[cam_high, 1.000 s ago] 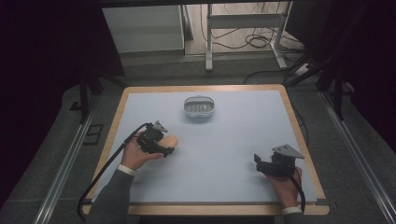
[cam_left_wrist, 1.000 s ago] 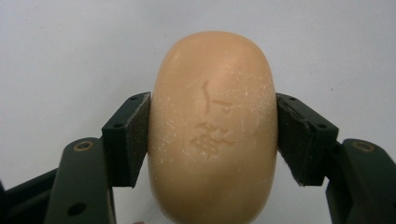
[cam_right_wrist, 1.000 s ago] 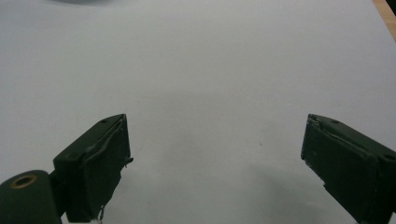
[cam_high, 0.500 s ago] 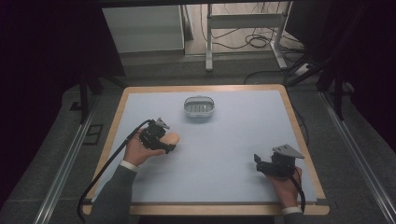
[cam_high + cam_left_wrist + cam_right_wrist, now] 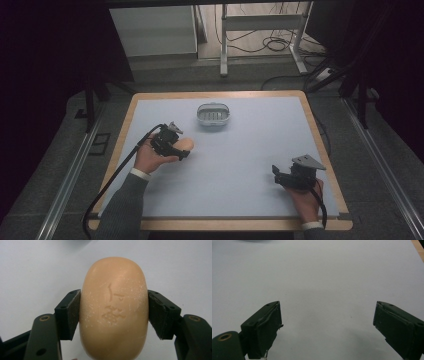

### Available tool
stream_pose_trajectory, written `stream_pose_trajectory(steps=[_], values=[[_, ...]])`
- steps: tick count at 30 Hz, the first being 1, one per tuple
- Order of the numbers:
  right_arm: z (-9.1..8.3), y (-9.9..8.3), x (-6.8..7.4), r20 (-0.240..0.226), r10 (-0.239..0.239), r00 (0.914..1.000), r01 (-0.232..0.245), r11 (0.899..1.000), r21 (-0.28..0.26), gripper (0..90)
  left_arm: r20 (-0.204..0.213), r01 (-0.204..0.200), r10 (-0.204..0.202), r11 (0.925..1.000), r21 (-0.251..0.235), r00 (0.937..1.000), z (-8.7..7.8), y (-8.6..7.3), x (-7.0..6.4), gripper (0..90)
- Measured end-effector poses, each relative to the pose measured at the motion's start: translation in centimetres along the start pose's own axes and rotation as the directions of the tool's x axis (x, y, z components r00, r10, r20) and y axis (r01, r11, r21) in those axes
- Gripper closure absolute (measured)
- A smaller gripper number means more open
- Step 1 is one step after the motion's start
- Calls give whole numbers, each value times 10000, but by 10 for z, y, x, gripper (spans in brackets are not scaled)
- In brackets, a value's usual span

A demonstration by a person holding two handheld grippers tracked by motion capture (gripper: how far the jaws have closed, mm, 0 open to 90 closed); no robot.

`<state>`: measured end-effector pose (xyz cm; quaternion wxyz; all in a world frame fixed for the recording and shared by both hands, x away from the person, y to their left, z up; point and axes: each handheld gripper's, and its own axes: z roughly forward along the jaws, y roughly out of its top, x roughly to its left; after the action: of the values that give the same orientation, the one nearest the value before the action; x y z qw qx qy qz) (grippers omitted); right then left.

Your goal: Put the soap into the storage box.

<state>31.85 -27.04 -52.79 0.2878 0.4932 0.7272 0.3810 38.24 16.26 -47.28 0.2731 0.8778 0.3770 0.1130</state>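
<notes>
An oval peach-coloured bar of soap (image 5: 113, 307) with a stamped mark on its top sits between the jaws of my left gripper (image 5: 113, 312), both pads pressed against its sides. In the high view that soap (image 5: 184, 145) pokes out of the left gripper (image 5: 176, 144) at the table's left middle, a little above the surface. A small white soap dish (image 5: 213, 114) stands at the back centre, apart from the soap. My right gripper (image 5: 278, 176) rests near the front right, its jaws wide apart; in the right gripper view the right gripper (image 5: 327, 327) holds nothing.
The table (image 5: 240, 165) has a pale blue top with a wooden rim. Cables trail from both grippers toward the front edge. Beyond the table stand a metal frame (image 5: 260, 25), floor cables and dark surroundings.
My left gripper with the soap has shifted slightly up and toward the dish. The right gripper has stayed where it was.
</notes>
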Motion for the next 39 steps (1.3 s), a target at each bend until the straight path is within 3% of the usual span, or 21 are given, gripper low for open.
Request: stream_pose_trajectory(steps=[25, 39], values=[[0, 0, 0, 3, 11, 10000, -11, 10000, 2, 82, 0, -192, 192, 9997, -167, 9998, 1, 28, 4, 324], [0, 0, 0, 10, -5, 10000, 5, 10000, 6, 83, 62, -26, 26, 10000, 25, 10000, 10, 37, 11, 324]])
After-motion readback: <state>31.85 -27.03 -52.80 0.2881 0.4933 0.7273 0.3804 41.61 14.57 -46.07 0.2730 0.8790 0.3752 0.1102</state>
